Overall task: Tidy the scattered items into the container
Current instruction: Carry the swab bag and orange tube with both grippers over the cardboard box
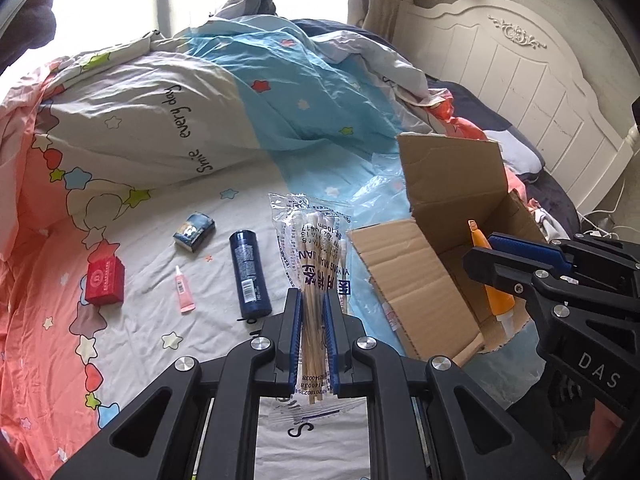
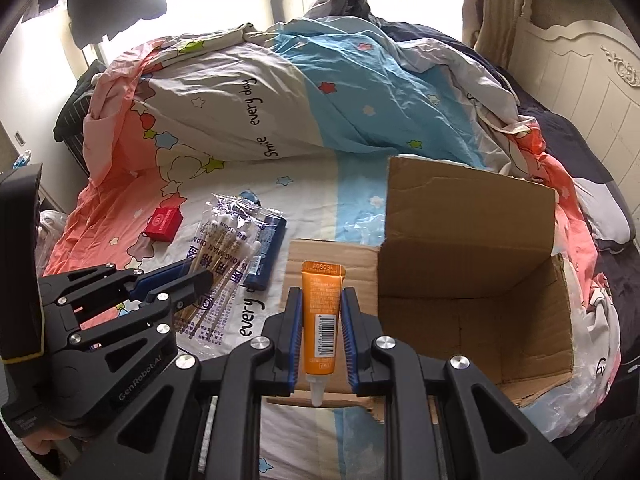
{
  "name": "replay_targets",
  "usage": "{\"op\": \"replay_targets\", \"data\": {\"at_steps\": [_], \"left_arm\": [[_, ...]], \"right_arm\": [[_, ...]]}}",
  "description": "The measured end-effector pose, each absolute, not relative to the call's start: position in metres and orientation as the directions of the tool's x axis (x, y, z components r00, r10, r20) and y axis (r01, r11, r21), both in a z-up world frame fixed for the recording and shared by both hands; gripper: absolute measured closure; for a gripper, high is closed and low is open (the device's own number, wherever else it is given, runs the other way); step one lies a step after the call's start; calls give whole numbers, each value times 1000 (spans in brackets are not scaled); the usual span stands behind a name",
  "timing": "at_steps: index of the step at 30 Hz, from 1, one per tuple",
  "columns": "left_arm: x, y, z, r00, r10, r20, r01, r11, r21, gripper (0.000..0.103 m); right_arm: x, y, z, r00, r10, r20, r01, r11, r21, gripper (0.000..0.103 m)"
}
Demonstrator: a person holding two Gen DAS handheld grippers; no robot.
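Across the rumpled star-print bedspread [image 1: 132, 344], the left gripper [image 1: 313, 304] pinches a light, crinkly cotton-swab packet [image 1: 316, 248] by its stiff stick ends, long axis pointing up-frame, while the right gripper [image 2: 320, 304] clamps a squashy orange tube [image 2: 322, 316], nozzle down-frame, beside the cardboard box [image 2: 468, 232] at lower right.

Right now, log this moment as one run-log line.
left gripper: shut on cotton swab pack | right gripper: shut on orange tube | cardboard box: open, nothing visible inside | still on bed: blue bottle, red box
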State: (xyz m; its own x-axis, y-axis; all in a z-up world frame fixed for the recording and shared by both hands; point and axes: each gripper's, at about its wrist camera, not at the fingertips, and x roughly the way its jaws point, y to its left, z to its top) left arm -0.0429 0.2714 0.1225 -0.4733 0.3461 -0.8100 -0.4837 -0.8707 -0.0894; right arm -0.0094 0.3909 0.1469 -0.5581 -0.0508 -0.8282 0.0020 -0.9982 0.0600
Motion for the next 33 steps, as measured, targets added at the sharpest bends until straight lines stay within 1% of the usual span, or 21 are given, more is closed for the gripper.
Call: {"op": "replay_targets", "data": {"at_steps": [14, 22, 33], "left_arm": [[-37, 354, 131, -435, 400, -807, -586, -806, -83, 92], [-35, 396, 119, -397, 414, -819, -633, -770, -83, 92], [-42, 424, 88, -341, 393, -854, -642, -761, -93, 92]], "right_arm": [[10, 471, 144, -582, -19, -813, -144, -982, 126, 86], [19, 508, 135, -576, 0, -817, -209, -967, 148, 86], [18, 539, 108, -552, -5, -834, -261, -949, 179, 86]]}}
